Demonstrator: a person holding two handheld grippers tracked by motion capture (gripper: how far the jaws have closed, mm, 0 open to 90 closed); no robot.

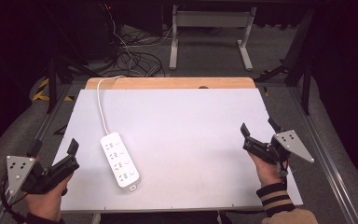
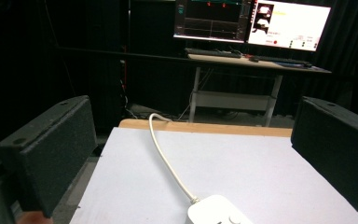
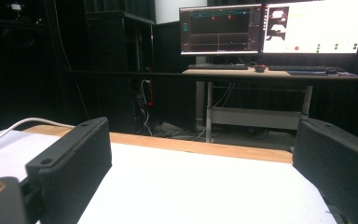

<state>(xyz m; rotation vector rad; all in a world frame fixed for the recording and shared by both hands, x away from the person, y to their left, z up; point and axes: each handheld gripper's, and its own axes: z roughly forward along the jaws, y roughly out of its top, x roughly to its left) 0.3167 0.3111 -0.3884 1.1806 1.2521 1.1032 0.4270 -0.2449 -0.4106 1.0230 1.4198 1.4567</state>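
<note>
A white power strip (image 1: 120,160) lies on the white table top (image 1: 186,135) at the left, angled, with its white cable (image 1: 101,105) running to the far edge. My left gripper (image 1: 55,147) is held open at the table's near left corner, just left of the strip. In the left gripper view the strip's end (image 2: 220,211) and cable (image 2: 167,161) lie between the wide-apart jaws. My right gripper (image 1: 259,128) is held open at the right side of the table, with nothing between its jaws.
A wooden strip (image 1: 170,83) borders the table's far edge. Beyond it stand a desk frame (image 1: 211,32) and loose cables on the floor (image 1: 130,58). Two lit monitors (image 3: 270,28) sit on a desk farther back.
</note>
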